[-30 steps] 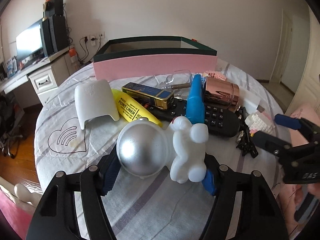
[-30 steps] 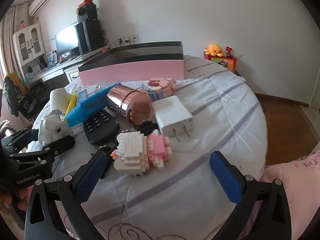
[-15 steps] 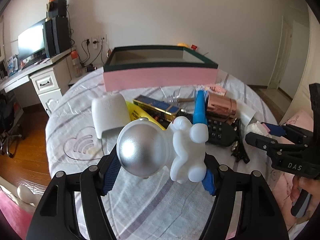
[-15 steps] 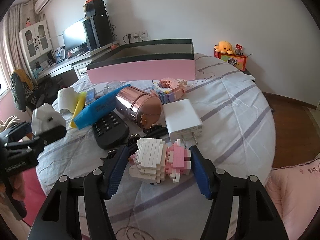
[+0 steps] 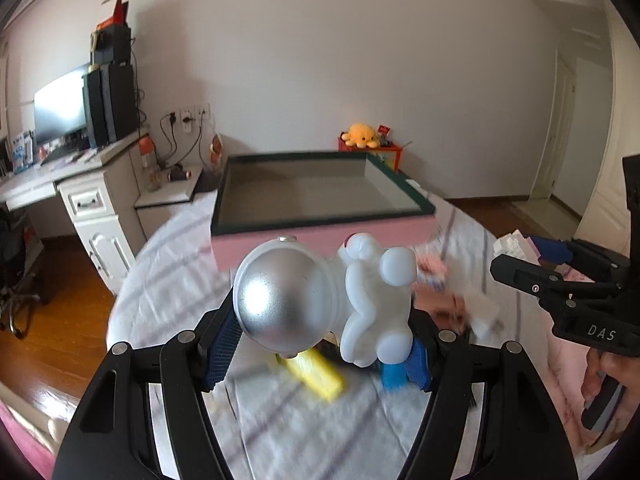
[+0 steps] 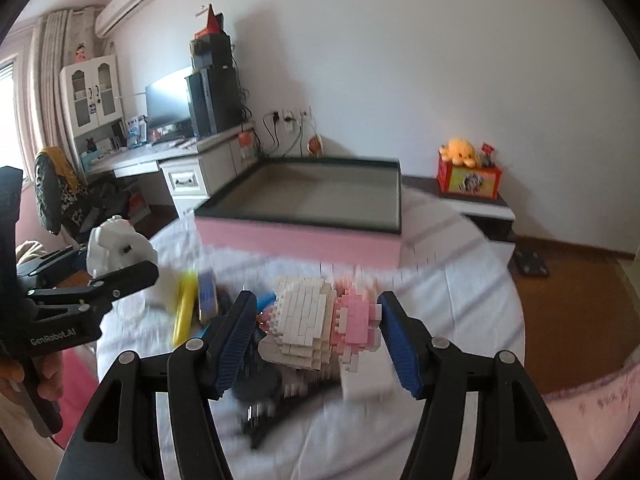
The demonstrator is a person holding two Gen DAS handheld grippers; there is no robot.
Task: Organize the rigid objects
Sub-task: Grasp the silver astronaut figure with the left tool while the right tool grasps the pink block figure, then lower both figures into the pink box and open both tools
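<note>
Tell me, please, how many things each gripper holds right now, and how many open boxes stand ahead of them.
Astronaut figure, in the left gripper: 1
Brick-built figure, in the right gripper: 1
Pink box with dark rim: 1
Total: 3

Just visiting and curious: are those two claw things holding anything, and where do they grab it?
Left gripper clamps the astronaut figurine by helmet and body. Right gripper clamps the brick figure at its white and pink ends.
</note>
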